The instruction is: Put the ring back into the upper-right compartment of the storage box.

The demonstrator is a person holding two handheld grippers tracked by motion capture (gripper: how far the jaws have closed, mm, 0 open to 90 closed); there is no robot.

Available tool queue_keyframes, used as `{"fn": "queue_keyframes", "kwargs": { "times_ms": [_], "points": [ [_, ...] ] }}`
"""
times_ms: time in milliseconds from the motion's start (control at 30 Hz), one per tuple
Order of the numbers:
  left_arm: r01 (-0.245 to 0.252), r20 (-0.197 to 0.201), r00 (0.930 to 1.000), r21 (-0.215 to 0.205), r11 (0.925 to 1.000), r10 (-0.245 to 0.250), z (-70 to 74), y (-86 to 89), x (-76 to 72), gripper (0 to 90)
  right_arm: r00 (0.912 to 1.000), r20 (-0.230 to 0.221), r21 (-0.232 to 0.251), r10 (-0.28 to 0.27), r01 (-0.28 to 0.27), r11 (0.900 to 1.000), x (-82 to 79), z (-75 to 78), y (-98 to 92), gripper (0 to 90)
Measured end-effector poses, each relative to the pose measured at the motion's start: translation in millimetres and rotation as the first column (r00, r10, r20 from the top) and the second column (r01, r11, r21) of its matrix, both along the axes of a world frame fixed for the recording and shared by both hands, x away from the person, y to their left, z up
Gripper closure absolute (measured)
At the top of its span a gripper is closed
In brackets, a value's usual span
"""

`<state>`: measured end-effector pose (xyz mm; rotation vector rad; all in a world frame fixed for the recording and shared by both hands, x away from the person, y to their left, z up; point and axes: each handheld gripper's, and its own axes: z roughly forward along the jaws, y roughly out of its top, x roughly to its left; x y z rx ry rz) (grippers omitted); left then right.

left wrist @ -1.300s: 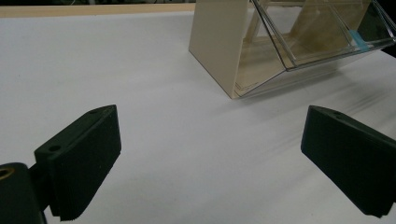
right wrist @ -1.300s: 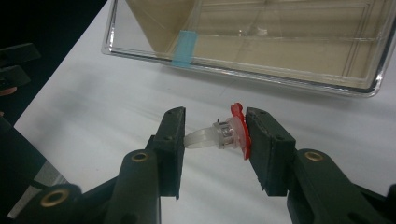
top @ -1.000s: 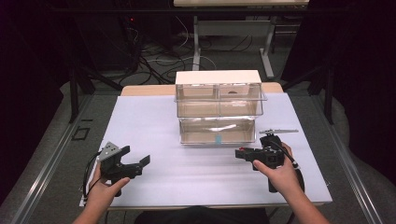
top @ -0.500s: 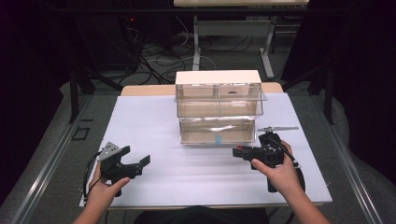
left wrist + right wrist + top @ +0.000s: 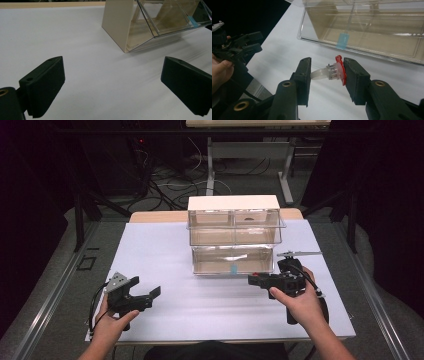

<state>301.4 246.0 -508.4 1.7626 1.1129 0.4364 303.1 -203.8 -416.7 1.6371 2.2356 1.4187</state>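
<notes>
The right gripper (image 5: 325, 75) had slid a little toward the drawers (image 5: 234, 236) since a moment before. Its jaws pinched a ring (image 5: 332, 72) with a red top, low over the tabletop (image 5: 210, 295). The left gripper (image 5: 145, 287) sat with jaws wide apart. The ring might pop out, because the hold looked thin.

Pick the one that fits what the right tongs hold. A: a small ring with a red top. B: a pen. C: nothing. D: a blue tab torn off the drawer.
A: in the right gripper view, the right tongs are shut on a small ring with a red top, clear band between the jaws, just before the clear drawer unit.
</notes>
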Motion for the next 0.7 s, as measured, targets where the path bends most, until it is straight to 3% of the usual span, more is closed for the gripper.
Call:
{"fn": "queue_keyframes", "kwargs": {
  "times_ms": [167,700],
  "points": [
    [0.0,0.001,1.0,0.0,1.0,0.0,0.0,0.0,0.0,5.4,0.9997,-0.023,0.013,-0.002,0.002,1.0,1.1,4.3,1.8,58.9],
    [-0.001,0.0,1.0,0.0,1.0,0.001,0.1,0.0,-0.3,5.4,0.9995,-0.027,0.038,-0.013,0.014,0.999,8.4,17.2,-0.6,59.0]
  ]
}}
